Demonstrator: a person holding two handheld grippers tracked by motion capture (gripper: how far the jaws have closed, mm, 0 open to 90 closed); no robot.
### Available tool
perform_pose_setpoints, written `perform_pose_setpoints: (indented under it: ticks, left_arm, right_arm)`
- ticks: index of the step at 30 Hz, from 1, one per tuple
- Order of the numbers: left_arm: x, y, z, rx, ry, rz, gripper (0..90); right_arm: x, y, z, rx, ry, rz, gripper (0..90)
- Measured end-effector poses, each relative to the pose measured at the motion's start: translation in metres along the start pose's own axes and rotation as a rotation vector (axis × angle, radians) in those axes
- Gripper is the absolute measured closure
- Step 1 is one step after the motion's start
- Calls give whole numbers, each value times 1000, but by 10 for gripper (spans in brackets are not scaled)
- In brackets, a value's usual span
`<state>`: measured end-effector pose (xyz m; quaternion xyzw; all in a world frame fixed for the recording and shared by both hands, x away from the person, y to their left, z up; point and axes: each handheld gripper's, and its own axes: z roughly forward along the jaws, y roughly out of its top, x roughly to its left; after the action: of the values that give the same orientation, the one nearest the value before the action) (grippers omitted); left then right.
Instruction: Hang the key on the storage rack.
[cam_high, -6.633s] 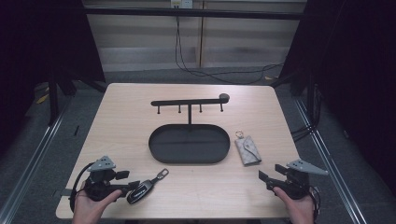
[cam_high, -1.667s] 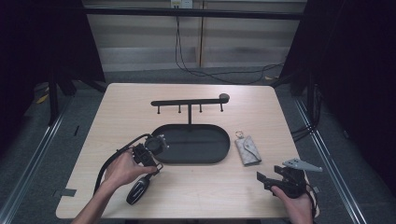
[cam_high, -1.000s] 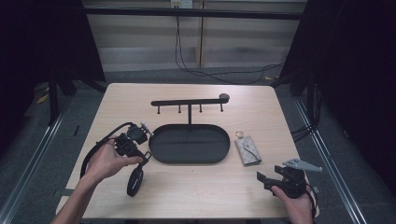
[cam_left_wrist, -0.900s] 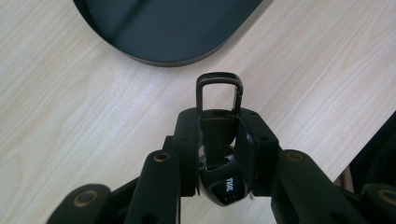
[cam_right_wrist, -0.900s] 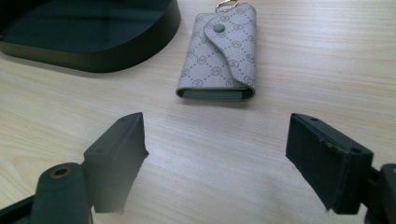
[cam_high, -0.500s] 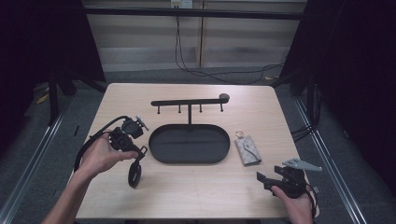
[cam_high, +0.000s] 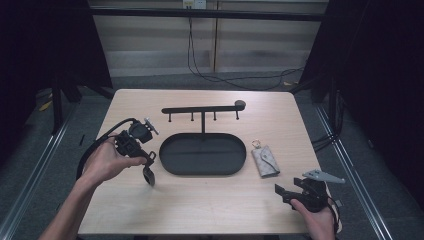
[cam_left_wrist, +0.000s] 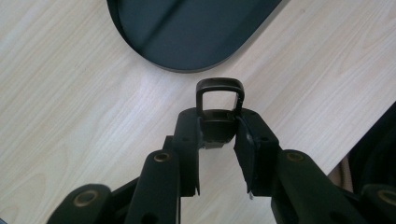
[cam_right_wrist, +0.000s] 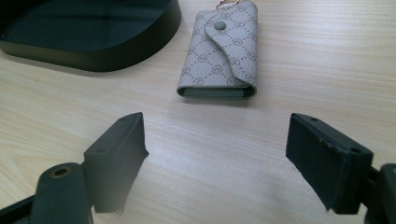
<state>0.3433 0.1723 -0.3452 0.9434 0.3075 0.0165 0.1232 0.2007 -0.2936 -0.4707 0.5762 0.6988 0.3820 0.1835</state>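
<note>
Two grippers: you hold one in each hand; both show in the high view
Left gripper (cam_high: 148, 161): your hand carries it above the table's left part, just left of the tray; its jaws are clenched on a dark key fob
Key fob (cam_left_wrist: 219, 112): one; in the left gripper view its body sits pinched between the two black pads, its loop end sticking out past them over bare wood; in the high view it hangs from the jaws, clear of the tabletop as far as you can tell
Right gripper (cam_high: 281, 190): it sits low at the near right corner of the table; its jaws stand apart with nothing between them; in the right gripper view they face the key pouch
Key pouch (cam_right_wrist: 222, 50): one; grey, patterned, flap snapped shut; it lies flat on the wood just right of the tray, not touching it
Tray (cam_high: 170, 165): one; black, oval, nothing in it; a post rises from its far rim to a crossbar (cam_high: 200, 108) with four short pegs and a round knob at the right end
Table (cam_high: 210, 210): one; pale wood grain
Room: dark curtains on both sides; pale wall panels behind; cables on the grey floor beyond the table; a metal rail along each side
</note>
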Motion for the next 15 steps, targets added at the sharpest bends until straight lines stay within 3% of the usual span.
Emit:
perform_pose_setpoints:
  ticks: [15]
  left_arm:
    - [6,6,-14,6,-7,-31,707]
  right_arm:
    - [0,0,-1,-1,-2,-3,198]
